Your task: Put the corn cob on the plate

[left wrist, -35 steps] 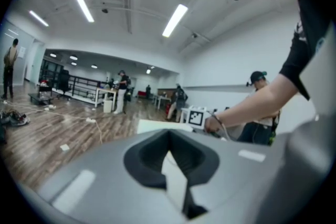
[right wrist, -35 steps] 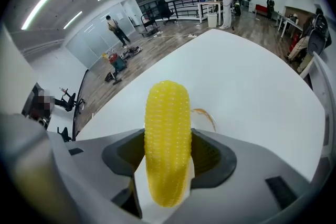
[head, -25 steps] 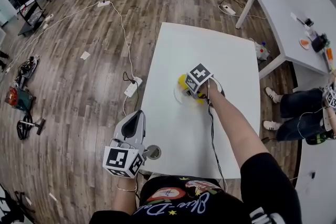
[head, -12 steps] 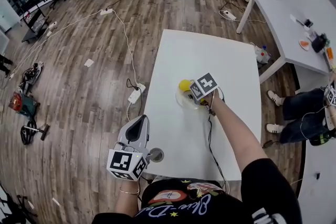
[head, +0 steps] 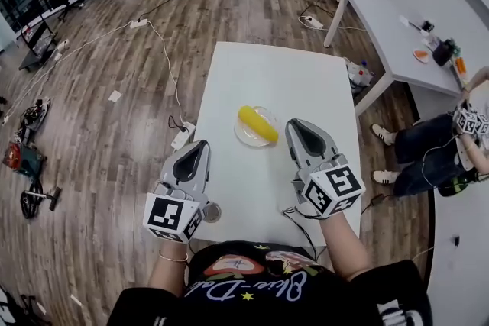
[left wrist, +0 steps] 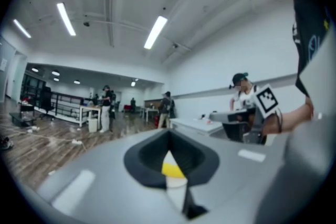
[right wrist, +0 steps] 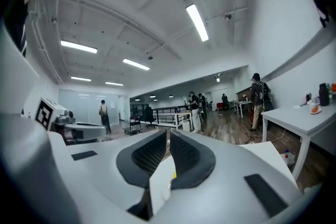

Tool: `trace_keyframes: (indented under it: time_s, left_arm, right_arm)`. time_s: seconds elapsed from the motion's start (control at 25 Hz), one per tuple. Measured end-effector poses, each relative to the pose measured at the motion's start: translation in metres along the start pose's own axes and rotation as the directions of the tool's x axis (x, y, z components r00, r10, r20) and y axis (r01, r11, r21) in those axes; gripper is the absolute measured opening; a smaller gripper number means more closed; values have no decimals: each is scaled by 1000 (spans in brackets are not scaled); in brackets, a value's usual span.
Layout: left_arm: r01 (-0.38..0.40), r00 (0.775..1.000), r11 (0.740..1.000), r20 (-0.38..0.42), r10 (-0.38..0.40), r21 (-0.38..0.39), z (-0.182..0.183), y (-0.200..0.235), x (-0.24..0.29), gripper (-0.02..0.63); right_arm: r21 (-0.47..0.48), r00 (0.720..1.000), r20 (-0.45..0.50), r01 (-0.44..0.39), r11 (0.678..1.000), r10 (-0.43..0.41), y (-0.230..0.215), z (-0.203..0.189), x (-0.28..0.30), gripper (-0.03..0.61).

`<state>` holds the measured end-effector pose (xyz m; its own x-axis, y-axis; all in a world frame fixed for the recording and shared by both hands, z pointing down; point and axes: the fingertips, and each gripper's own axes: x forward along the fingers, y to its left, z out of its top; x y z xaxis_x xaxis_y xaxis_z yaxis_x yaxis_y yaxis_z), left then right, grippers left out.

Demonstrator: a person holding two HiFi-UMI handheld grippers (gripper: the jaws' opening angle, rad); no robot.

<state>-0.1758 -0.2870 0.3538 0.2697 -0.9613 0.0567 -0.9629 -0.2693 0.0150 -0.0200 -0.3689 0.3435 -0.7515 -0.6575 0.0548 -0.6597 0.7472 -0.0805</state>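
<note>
The yellow corn cob (head: 257, 124) lies slantwise on the small clear plate (head: 243, 138) in the middle of the white table (head: 306, 80). My right gripper (head: 294, 126) hovers just right of the plate, off the cob and pointing level. Its jaws are closing, almost together, with nothing between them (right wrist: 168, 136). My left gripper (head: 200, 145) is held over the table's front left part, a little short of the plate, shut and empty. In the left gripper view a bit of the corn cob (left wrist: 172, 169) shows through the slot under the shut jaw tips (left wrist: 169, 134).
A small round grey object (head: 211, 211) sits at the table's front left edge. A power strip (head: 180, 135) and cables lie on the wood floor to the left. To the right stand another white table (head: 397, 27) and a seated person (head: 432, 156).
The right gripper let go of the corn cob on the plate, drew back toward me and upward, and its jaws came together. The left gripper rose slightly.
</note>
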Motion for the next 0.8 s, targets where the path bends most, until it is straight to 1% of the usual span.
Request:
trace_keyframes:
  time_s: [0.08,0.16,0.24,0.28,0.32,0.48,0.64,0.8]
  left_arm:
    - [47,999,999,20,-47,8,6,-16,5,-8]
    - [94,995,995,21,-94,16,11,-31,10,-8]
    - [126,992,992,28,-127,32,18,-42,15,-8]
    - [135,990,990,32,-137,39,21,-46,17,-8]
    - [142,989,989,37,-144,43,24,-50,17,-8]
    - [160,985,986,58,-162,34,34,-63,18,-8]
    - [174,983,984,49,-176,45,33,-71,17,-8]
    - [171,984,982,33,-174,78,28,-70,12,-8]
  right_arm:
    - [42,999,31,14,999,-15,10,10,-28,31]
    - [111,999,44,18,994,-23,20,16,-48,31]
    - [170,998,66,0,985,-11,26,23,-60,31]
    - [185,997,73,-8,983,-5,28,25,-63,28]
    - [189,997,74,-11,982,-3,30,25,-66,17]
    - [182,999,43,2,983,-10,33,17,-71,15]
    - [212,999,31,6,977,-13,33,10,-72,15]
    - [233,1000,22,0,973,-6,32,5,-73,15]
